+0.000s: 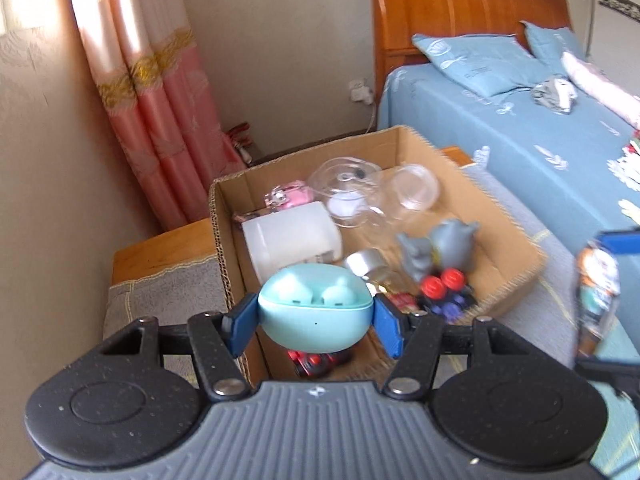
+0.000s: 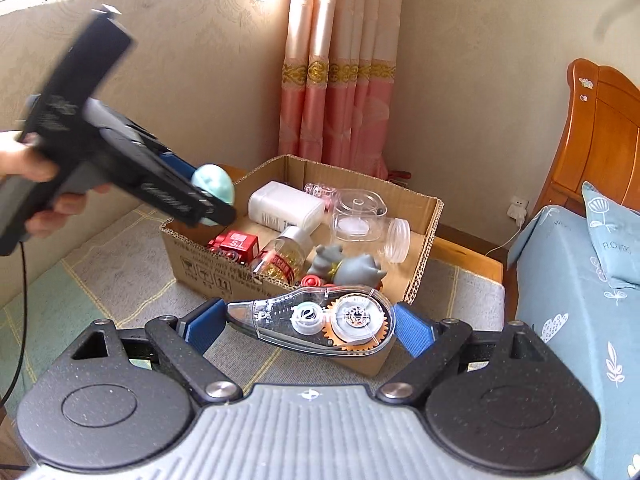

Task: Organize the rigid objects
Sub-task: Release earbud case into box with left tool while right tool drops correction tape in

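Observation:
My left gripper [image 1: 315, 320] is shut on a teal earbud case [image 1: 314, 307] and holds it above the near left part of an open cardboard box [image 1: 516, 236]. In the right wrist view the same gripper [image 2: 218, 196] and the earbud case [image 2: 214, 182] hang over the box's left corner [image 2: 192, 248]. My right gripper [image 2: 310, 326] is shut on a clear correction tape dispenser [image 2: 320, 322], held in front of the box's near wall. The right gripper's load shows at the right edge of the left wrist view [image 1: 598, 288].
The box holds a white bottle [image 2: 286, 204], clear containers [image 2: 360, 212], a grey figure [image 2: 352, 266], a red toy [image 2: 236, 244], a gold-filled jar [image 2: 286, 258] and a toy car [image 1: 444, 292]. It sits on a cloth-covered low table [image 2: 100, 280]. A bed [image 1: 540, 140] stands to the right.

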Available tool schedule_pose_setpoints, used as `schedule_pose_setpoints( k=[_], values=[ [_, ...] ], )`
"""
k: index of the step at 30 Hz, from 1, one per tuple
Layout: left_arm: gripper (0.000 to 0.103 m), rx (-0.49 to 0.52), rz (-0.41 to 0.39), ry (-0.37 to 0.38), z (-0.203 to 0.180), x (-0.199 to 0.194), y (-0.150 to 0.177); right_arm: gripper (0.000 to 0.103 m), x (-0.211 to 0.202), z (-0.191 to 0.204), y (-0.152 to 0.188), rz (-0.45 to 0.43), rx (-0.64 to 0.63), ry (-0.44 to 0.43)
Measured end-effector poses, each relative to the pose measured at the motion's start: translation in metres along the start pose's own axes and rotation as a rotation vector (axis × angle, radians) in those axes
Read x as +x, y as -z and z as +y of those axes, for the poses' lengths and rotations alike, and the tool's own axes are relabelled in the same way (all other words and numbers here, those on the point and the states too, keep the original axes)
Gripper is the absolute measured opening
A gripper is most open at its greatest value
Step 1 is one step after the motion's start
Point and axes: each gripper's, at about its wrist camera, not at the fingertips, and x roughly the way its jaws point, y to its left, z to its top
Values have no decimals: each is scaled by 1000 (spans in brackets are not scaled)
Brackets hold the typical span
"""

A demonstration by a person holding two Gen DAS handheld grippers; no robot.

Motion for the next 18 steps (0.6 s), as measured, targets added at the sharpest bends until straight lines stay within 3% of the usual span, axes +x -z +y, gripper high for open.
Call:
schedule_pose_setpoints(
  k=[11,14,18],
  values=[
    [63,-38,24,-25,5,36,-10,93,5,-1,-3,12,-15,11],
    [69,-47,3,-32,7,30,-11,93,6,-2,-4,11,-13,11],
    [89,-49,-29,-50,4,15,-9,93,7,-4,-4,11,-15,11]
  ],
)
